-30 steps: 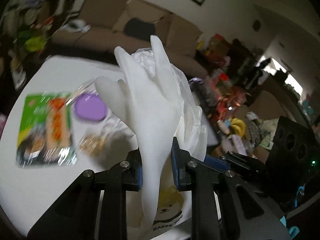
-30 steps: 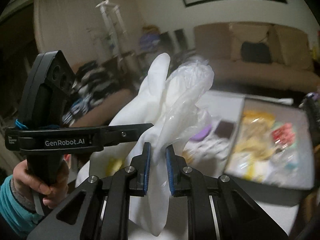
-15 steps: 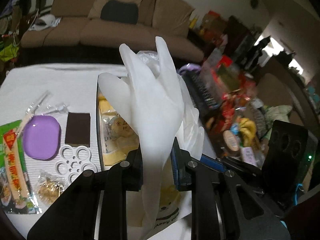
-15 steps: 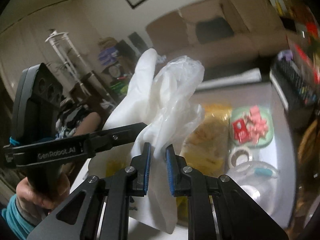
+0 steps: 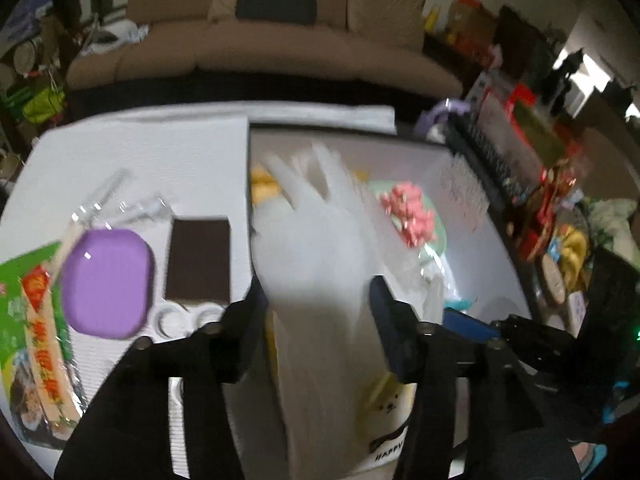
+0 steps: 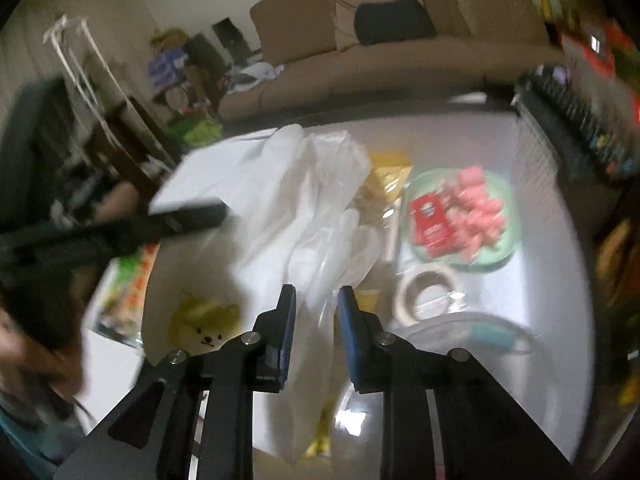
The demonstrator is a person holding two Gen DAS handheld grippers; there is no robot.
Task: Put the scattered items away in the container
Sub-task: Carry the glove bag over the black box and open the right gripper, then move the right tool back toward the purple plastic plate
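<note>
A bundle of white plastic gloves [image 5: 320,248] hangs blurred over the grey tray [image 5: 460,168]; it also shows in the right wrist view [image 6: 304,200]. My left gripper [image 5: 316,300] is open, its jaws wide on either side of the gloves. My right gripper [image 6: 316,312] is open too, jaws parted with the gloves' lower part between them. The tray holds a green plate of pink packets [image 6: 464,216], a tape roll [image 6: 428,292], yellow snack bags [image 6: 384,168] and a white bag with a bear print [image 6: 200,328].
On the white table [image 5: 140,152] left of the tray lie a purple lid [image 5: 108,280], a brown square [image 5: 198,260], clear wrappers [image 5: 120,204] and a green snack pack [image 5: 36,336]. A sofa [image 5: 260,40] stands behind. Clutter [image 5: 560,208] fills the right side.
Both grippers have opened and let go of the gloves, which are dropping toward the tray. Both views have tilted down over the tray.
</note>
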